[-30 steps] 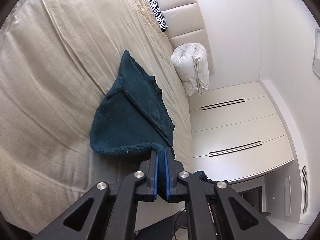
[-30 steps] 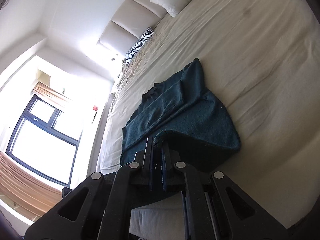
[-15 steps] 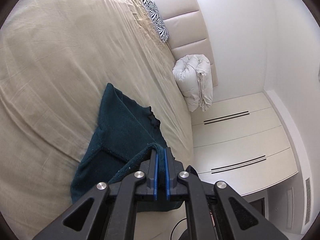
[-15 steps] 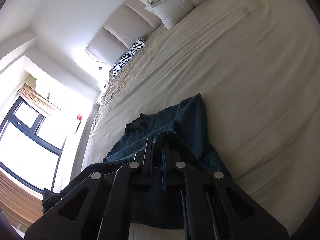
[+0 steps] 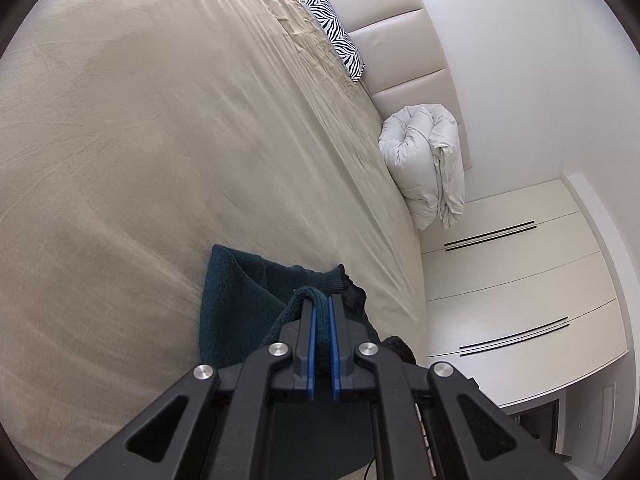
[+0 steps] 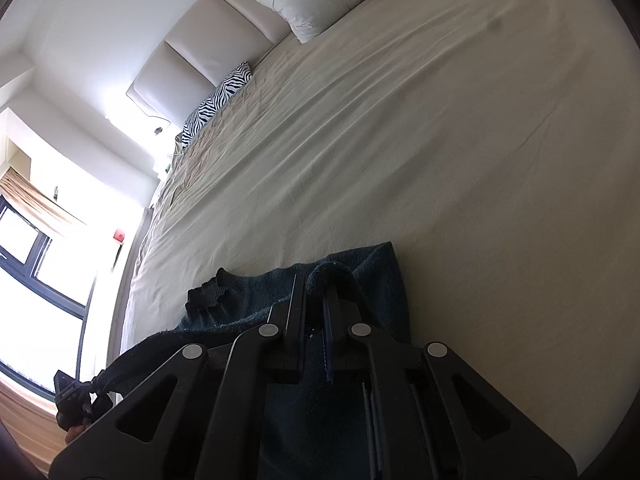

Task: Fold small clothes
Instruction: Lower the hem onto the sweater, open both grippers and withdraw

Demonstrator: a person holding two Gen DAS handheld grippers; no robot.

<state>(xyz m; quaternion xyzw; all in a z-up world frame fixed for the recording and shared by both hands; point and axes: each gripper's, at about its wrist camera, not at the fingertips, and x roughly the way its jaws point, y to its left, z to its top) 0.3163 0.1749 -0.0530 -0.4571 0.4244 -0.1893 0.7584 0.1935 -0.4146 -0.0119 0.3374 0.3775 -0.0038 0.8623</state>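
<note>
A small dark teal knitted sweater (image 5: 236, 300) lies near the close edge of the beige bed sheet (image 5: 160, 140). My left gripper (image 5: 322, 299) is shut on a fold of its edge, lifted a little off the bed. In the right wrist view the same sweater (image 6: 376, 268) spreads under my right gripper (image 6: 315, 280), which is shut on another bit of that edge. The black neck trim (image 6: 208, 290) shows to the left. At the lower left of that view the other gripper (image 6: 74, 398) holds the stretched hem. Most of the sweater is hidden beneath the gripper bodies.
A folded white duvet (image 5: 424, 164) and a zebra-striped pillow (image 5: 340, 44) lie by the padded headboard (image 5: 400, 40). White wardrobe doors (image 5: 520, 280) stand beside the bed. A bright window (image 6: 36, 260) is at the left of the right wrist view.
Both grippers, still shut on the sweater's edge, have carried it forward over the rest of the garment. Less of the sweater now shows past the fingertips, and more bare sheet is in view.
</note>
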